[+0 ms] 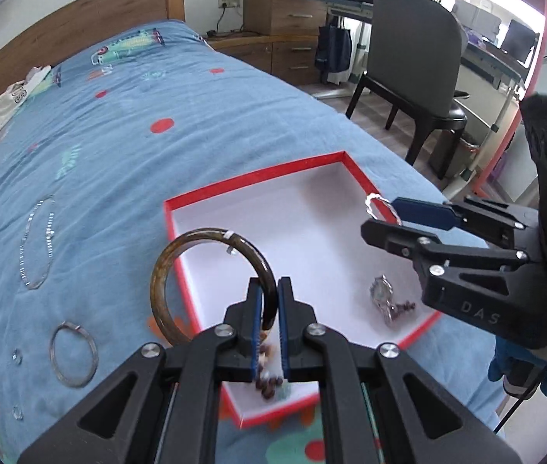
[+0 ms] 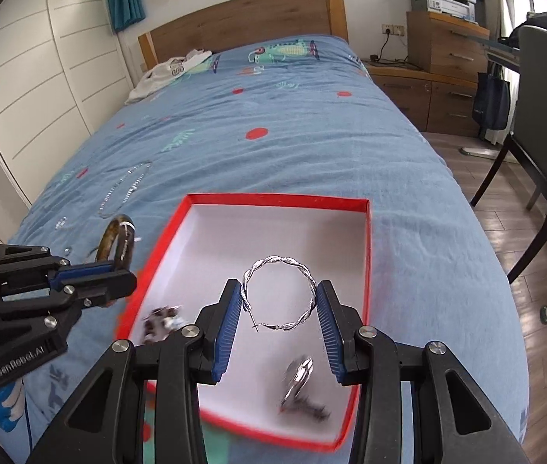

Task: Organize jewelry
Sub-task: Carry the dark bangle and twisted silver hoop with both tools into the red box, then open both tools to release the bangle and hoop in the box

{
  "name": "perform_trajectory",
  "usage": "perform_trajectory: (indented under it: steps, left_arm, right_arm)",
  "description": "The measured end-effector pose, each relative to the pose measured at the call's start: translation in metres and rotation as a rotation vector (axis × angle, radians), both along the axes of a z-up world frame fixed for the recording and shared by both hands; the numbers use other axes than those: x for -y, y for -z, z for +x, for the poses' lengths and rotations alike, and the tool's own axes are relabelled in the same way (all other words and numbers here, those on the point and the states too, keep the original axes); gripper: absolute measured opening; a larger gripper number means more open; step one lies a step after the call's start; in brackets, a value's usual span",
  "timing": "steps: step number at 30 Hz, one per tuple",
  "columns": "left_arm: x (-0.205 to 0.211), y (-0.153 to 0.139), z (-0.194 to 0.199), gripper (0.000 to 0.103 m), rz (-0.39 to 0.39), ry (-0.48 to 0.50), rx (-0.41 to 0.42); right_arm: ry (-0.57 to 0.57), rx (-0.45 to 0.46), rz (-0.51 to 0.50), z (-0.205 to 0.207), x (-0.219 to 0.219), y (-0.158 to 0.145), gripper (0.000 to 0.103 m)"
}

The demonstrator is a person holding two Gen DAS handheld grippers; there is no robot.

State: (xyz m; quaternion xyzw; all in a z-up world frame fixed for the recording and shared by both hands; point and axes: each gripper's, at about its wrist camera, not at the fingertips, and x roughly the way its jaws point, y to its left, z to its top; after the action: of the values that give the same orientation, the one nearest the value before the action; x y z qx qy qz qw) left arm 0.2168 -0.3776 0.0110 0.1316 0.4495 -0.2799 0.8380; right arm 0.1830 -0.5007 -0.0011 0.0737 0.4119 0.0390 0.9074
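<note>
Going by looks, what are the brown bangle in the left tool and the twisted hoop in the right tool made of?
Brown bangle: looks like polished stone or resin, mottled amber-brown with a glossy sheen; which one cannot be told. Twisted hoop: thin silver-coloured metal, bright glints along its braided strands.

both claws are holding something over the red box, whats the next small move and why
Probably lower and open the right claw to drop the twisted silver hoop. It already hangs over the white floor of the red box, while the left claw grips its brown bangle right at the box's edge.
</note>
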Motion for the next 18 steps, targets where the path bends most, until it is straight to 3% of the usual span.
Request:
perform_trajectory:
  steps: [8,13,18]
  left_arm:
    - [0.024,0.048,0.032,0.007,0.037,0.017,-0.054]
    - [0.023,0.073,0.041,0.008,0.022,0.012,-0.118]
    - [0.019,0.077,0.044,0.010,-0.015,0.007,-0.131]
  right_arm:
    - [-0.101,-0.077,-0.084,0.063,0.005,0.033,0.040]
    - [-0.179,-0.129,-0.138,0.078,-0.002,0.051,0.040]
    - [-0.261,-0.170,-0.238,0.080,-0.012,0.062,0.040]
